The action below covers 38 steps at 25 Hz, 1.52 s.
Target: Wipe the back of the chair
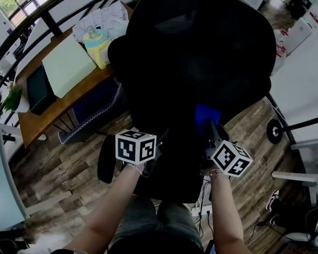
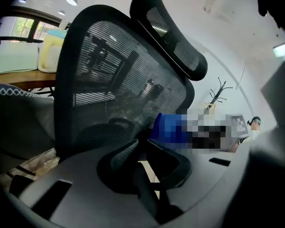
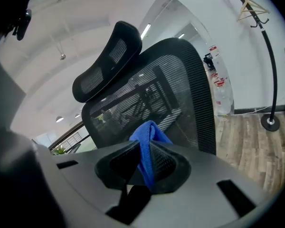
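Note:
The black mesh chair back (image 1: pixel 191 52) fills the middle of the head view, with its headrest (image 2: pixel 171 32) above in the left gripper view. My right gripper (image 1: pixel 214 131) is shut on a blue cloth (image 1: pixel 206 118), which lies at the lower right of the chair back. In the right gripper view the cloth (image 3: pixel 149 137) stands folded between the jaws of the right gripper (image 3: pixel 145 148), close to the mesh (image 3: pixel 171 89). My left gripper (image 1: pixel 158 137) sits low, to the cloth's left. Its jaws (image 2: pixel 141 144) meet at the tips with nothing held, just short of the mesh (image 2: pixel 109 80).
A wooden desk (image 1: pixel 69 97) stands beyond the chair at the left, bearing a pale green board (image 1: pixel 69 65), a yellow and teal container (image 1: pixel 98 46) and papers (image 1: pixel 103 17). A coat stand's base (image 1: pixel 275 131) is at the right. Cables and a power strip (image 1: pixel 201 205) lie on the wood floor.

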Tool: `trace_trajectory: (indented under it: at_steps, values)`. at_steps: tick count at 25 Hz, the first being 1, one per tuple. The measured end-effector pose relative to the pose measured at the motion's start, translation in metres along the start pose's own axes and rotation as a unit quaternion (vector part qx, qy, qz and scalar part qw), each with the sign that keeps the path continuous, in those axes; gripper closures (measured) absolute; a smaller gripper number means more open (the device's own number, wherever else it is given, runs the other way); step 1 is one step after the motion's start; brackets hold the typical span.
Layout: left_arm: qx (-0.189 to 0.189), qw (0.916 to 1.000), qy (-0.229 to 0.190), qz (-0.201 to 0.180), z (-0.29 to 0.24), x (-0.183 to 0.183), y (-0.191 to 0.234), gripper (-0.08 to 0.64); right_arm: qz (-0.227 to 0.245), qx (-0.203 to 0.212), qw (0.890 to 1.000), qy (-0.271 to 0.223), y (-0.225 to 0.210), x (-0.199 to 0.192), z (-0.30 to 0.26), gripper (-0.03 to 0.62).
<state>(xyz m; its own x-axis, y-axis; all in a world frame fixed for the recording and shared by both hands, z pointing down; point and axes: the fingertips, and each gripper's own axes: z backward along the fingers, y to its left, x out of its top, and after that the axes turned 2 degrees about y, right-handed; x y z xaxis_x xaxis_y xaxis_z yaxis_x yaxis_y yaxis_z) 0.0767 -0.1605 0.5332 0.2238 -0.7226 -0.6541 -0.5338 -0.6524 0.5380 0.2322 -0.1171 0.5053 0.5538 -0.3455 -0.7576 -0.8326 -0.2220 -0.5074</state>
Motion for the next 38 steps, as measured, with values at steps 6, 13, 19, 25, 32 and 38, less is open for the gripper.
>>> trace_trajectory:
  at_steps: [6,13,19,25,32,38]
  values:
    - [0.026,0.9990,-0.024,0.025,0.034,-0.002,0.040,0.497,0.020,0.054,0.997,0.042,0.062,-0.038,-0.033,0.522]
    - [0.058,0.9954,-0.045,0.061,0.068,-0.011,0.083,0.497,0.030,0.099,0.991,0.082,0.116,-0.070,-0.073,0.522]
    - [0.080,0.9916,-0.057,0.083,0.088,-0.019,0.111,0.497,0.046,0.126,0.984,0.113,0.152,-0.102,-0.106,0.522]
    - [0.095,0.9887,-0.060,0.099,0.096,-0.025,0.132,0.497,0.042,0.138,0.981,0.133,0.173,-0.125,-0.137,0.522]
    - [0.098,0.9876,-0.060,0.106,0.088,-0.022,0.143,0.497,0.044,0.133,0.980,0.143,0.175,-0.137,-0.162,0.522]
    - [0.092,0.9891,-0.051,0.103,0.074,-0.023,0.144,0.497,0.034,0.121,0.982,0.139,0.163,-0.137,-0.174,0.522]
